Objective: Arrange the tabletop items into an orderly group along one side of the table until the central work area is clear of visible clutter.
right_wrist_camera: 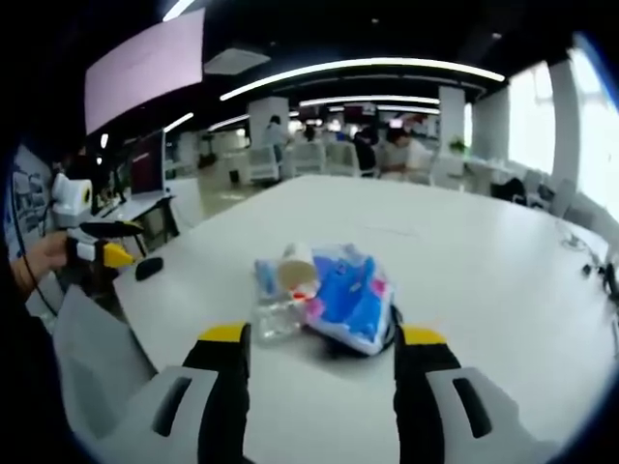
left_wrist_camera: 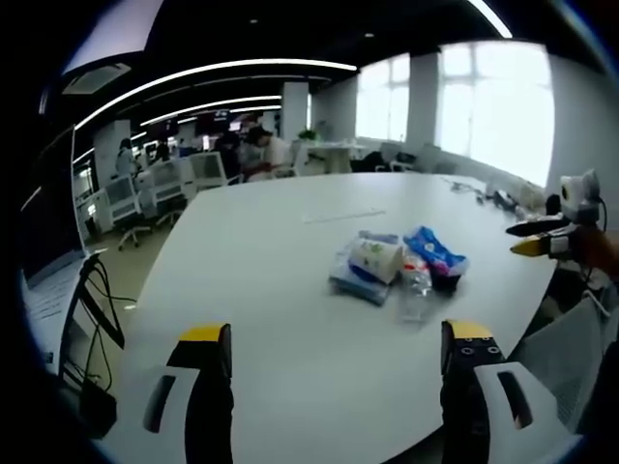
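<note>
A small heap of items is seen on the white table point(left_wrist_camera: 280, 290): a blue packet point(right_wrist_camera: 350, 295), a paper roll point(right_wrist_camera: 296, 268), a clear bottle point(right_wrist_camera: 276, 314) and a flat blue pack point(left_wrist_camera: 356, 280), all touching or overlapping one another. In the left gripper view the heap lies toward the far right part of the tabletop, near the edge where the other gripper is held; in the right gripper view it sits just ahead of the jaws. The left gripper point(left_wrist_camera: 337, 353) is held wide open with nothing between its jaws, well short of the heap. The right gripper point(right_wrist_camera: 322, 348) is also open and empty, its jaws standing to either side of the near end of the heap, though contact cannot be confirmed. The rest of the tabletop appears largely bare, apart from a small dark object point(right_wrist_camera: 148, 268) near one edge and some cables point(left_wrist_camera: 484, 193) at the far side. The task is judged to be well advanced, since the items are gathered in one cluster off the centre. What is judged to remain is the ordering of the heap into a neat row along the edge, as the pieces lie piled and askew.
</note>
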`<state>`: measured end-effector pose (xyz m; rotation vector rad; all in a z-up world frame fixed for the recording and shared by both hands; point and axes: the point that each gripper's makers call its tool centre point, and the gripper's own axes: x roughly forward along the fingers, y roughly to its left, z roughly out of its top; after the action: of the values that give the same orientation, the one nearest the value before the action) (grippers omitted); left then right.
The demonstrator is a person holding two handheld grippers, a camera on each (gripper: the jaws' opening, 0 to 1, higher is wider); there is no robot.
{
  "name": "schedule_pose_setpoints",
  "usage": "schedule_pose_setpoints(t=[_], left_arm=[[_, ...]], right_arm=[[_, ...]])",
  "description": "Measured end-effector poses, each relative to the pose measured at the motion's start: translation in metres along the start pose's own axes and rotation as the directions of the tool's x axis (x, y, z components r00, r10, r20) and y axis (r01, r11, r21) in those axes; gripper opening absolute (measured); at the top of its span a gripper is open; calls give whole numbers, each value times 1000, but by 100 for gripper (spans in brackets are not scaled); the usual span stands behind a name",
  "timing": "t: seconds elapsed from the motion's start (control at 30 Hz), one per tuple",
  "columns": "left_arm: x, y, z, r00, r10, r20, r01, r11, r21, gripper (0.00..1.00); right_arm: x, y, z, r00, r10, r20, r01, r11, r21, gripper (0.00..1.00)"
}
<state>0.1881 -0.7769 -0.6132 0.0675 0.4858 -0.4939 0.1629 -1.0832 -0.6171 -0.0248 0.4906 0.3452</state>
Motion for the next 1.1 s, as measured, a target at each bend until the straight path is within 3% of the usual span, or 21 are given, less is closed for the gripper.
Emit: schedule_pose_setpoints(t=[1.1], left_arm=[[27, -14, 4, 998, -66, -1, 66, 998, 12, 83]], right_arm=[[42, -15, -1, 999, 15, -30, -14, 999, 32, 43]])
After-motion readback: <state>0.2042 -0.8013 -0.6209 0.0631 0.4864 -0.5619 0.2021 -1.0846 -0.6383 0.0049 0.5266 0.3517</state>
